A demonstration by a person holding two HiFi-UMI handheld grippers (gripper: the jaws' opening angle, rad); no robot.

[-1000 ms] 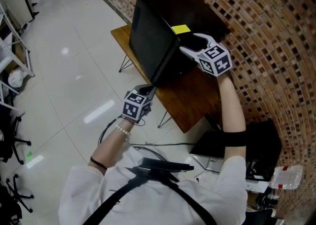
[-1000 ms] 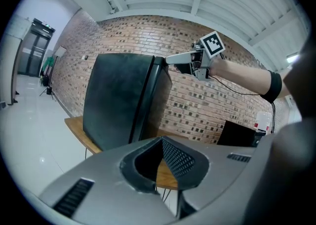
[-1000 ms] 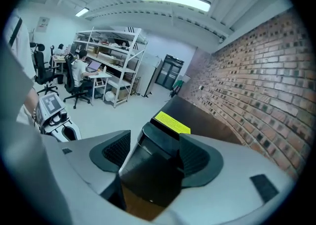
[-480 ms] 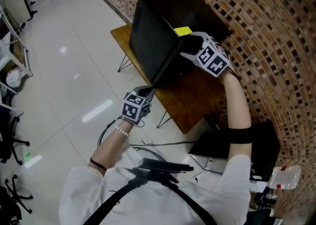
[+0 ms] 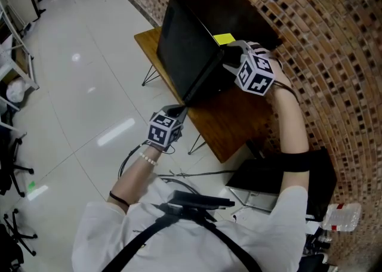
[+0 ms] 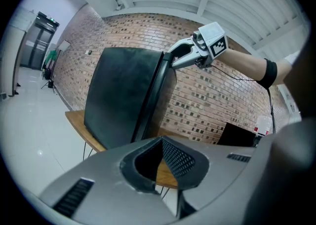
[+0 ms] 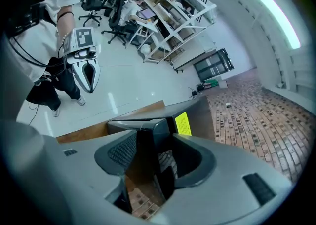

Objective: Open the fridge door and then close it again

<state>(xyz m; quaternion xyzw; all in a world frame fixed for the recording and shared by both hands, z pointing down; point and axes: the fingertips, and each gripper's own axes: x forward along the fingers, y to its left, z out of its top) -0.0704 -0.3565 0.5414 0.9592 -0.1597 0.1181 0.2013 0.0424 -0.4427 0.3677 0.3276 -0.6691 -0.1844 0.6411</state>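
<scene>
Head view shows the black fridge [image 5: 239,8] on the wooden table [image 5: 233,124], upper centre of the frame. Since a second ago my right gripper [image 5: 230,57] has rolled over at the top corner of the fridge door [image 5: 182,44], beside the yellow sticker [image 5: 224,39]. Its jaws have just been closing and stand partly apart around the door edge, not yet clearly pressing it. My left gripper [image 5: 178,110] waits fully closed and empty by the door's lower corner. I judge the pulling grip is nearly ready.

The right gripper [image 5: 229,57] has rolled over; its jaws have just been closing, the fridge door [image 5: 184,50] between them.
</scene>
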